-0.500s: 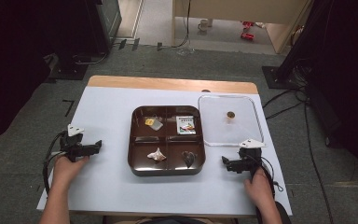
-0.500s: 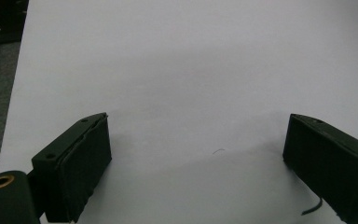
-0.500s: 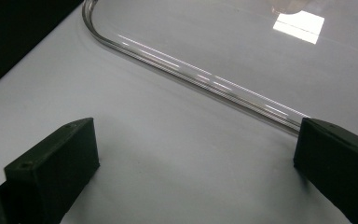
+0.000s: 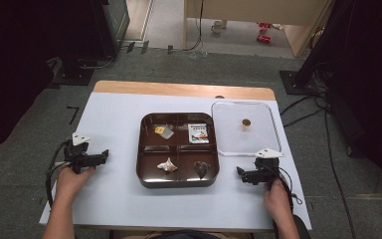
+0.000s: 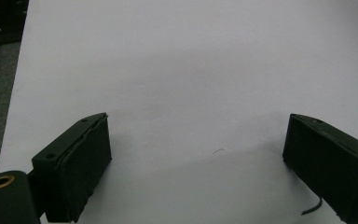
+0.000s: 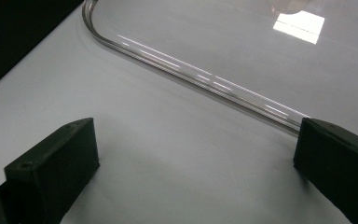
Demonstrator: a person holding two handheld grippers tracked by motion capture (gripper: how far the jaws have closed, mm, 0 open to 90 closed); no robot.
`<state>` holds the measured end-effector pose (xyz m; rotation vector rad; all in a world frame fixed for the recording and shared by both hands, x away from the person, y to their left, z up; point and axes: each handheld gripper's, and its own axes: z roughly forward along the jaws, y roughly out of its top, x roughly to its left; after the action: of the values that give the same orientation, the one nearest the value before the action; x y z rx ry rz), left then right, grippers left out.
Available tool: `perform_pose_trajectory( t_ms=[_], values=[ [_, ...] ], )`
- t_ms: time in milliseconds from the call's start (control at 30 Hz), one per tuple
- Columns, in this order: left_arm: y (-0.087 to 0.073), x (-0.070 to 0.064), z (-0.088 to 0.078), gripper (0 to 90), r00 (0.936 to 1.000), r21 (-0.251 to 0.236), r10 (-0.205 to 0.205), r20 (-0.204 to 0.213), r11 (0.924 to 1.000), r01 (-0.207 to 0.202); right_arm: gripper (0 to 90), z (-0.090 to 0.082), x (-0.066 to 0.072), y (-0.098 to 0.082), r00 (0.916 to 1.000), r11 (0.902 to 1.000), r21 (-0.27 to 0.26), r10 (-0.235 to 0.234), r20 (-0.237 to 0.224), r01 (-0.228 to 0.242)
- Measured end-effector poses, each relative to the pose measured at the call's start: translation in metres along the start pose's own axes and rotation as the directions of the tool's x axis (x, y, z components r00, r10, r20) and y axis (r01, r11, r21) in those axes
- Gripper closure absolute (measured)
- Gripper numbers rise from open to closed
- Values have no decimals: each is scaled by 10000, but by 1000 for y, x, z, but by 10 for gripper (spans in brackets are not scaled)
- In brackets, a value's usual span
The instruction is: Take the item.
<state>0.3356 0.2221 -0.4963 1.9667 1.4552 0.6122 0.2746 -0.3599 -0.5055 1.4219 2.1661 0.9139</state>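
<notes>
A dark brown tray (image 4: 145, 149) with four compartments sits mid-table. Its far left compartment holds a small yellow and grey packet (image 4: 163, 131), the far right one a printed card (image 4: 198, 133). In the near left lies a crumpled white piece (image 4: 167, 166), in the near right a dark heart-shaped piece (image 4: 201, 168). My left gripper (image 4: 103, 156) rests on the white table left of the tray, open and empty (image 5: 196, 154). My right gripper (image 4: 240, 173) rests right of the tray, open and empty (image 6: 196, 158), just short of a clear lid's rim (image 6: 205, 79).
The clear lid (image 4: 229, 137) with a gold knob (image 4: 246, 122) lies flat at the right of the tray. A wooden strip (image 4: 179, 89) edges the table's far side. Dark stands and cables surround the table on the floor.
</notes>
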Motion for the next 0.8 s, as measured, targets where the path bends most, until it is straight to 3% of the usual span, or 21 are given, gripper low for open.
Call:
perform_pose_trajectory(
  t_ms=[533,800],
  values=[
    [0,0,0,73,10000,20,-15,-27,10000,15,0,0,0,0,10000,10000,-6,6,0,-6],
    [6,0,0,80,10000,450,-14,-27,9990,16,0,0,0,0,10000,10000,-11,-4,7,4]
  ],
)
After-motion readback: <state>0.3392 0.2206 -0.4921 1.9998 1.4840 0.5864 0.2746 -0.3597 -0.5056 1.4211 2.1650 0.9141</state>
